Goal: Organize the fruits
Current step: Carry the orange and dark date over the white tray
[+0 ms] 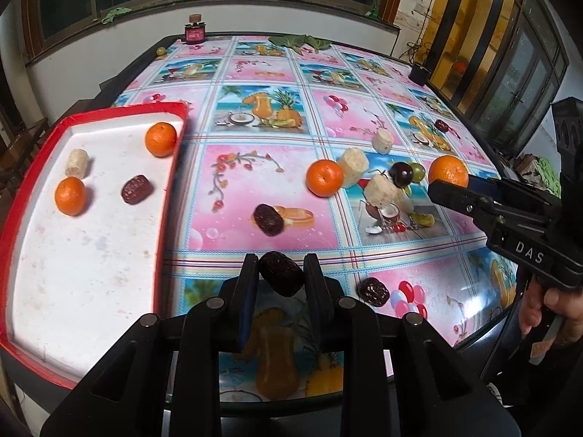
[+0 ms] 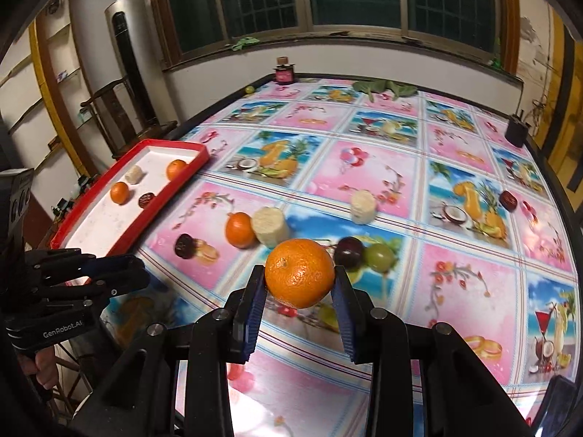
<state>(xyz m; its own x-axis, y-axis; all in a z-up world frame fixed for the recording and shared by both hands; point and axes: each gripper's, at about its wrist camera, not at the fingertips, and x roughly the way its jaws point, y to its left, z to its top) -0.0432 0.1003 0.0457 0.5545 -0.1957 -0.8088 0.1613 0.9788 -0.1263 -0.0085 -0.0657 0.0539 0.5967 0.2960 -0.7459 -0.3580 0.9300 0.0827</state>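
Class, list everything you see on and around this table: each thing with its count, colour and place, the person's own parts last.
oranges: four, orange; two in tray, one on cloth, one in right claw
dates: five, dark brown; one in tray, three on cloth, one in left claw
chunks: four, cream; one in tray, three on cloth
grapes: two, purple and green; mid-cloth
tray: one, red rim, white floor; left
cloth: one, pink and blue; covers table
jar: one, pink; far edge
leaves: green; far edge
cup: one, black; far right
left claw: black; near edge
right claw: black; right
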